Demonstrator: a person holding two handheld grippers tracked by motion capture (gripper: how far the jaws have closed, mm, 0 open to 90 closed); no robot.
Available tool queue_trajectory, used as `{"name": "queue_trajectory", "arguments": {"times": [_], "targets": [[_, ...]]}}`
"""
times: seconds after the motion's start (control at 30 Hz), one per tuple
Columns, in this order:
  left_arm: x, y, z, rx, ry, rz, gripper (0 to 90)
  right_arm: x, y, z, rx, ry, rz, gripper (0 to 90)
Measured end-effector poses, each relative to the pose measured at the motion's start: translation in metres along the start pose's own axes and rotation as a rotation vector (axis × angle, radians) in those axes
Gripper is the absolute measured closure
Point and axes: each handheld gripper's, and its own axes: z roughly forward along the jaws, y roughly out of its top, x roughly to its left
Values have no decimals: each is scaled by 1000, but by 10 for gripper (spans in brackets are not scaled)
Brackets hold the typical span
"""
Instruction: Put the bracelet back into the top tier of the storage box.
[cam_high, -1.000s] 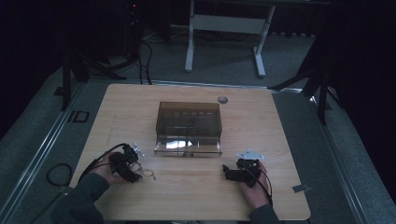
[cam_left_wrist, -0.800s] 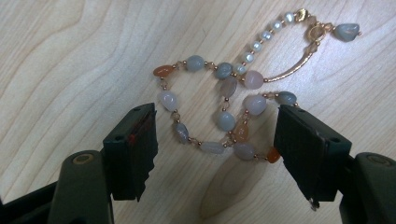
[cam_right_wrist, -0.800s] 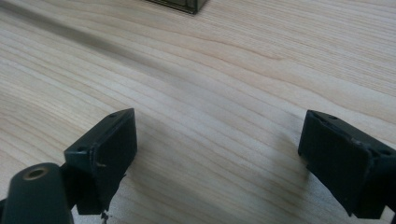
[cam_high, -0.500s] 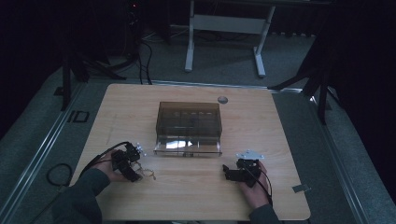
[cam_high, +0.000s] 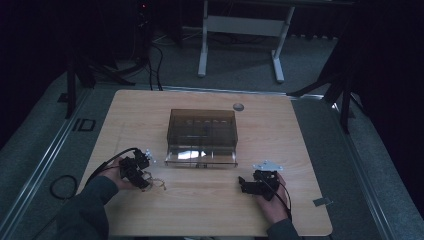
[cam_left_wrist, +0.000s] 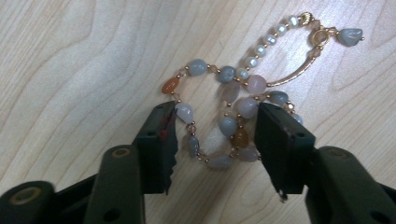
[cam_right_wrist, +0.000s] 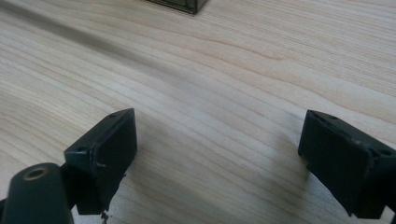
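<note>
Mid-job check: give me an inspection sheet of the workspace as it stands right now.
Surface: wooden table, bare light wood.
Job's things: beaded bracelet lying in loops on the wood; smoky plastic box at centre.
Clutter: small round disc near the far edge.
Grippers: left gripper jaws have just been closing around the bracelet, pads not yet pressing; right gripper open over bare wood.
Cables: black cable trails from the left gripper.
Surroundings: grey floor, white desk frame behind.
</note>
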Motion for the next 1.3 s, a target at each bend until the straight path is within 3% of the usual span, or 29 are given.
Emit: {"name": "queue_trajectory", "arguments": {"times": [0.2,0.4,0.7,0.93,1.3], "targets": [[0,1,-1,2,-4,-7,672,0,0,0,0,0,0,112],[1,6,-1,43,-16,-19,814,0,0,0,-1,0,1,112],[0,8,-1,68,-21,-5,831,0,0,0,0,0,0,113],[-3,4,-12,29,-28,-2,834,0,0,0,0,0,1,112],[-6,7,-35,-11,1,14,837,0,0,0,0,0,-1,113]]}}
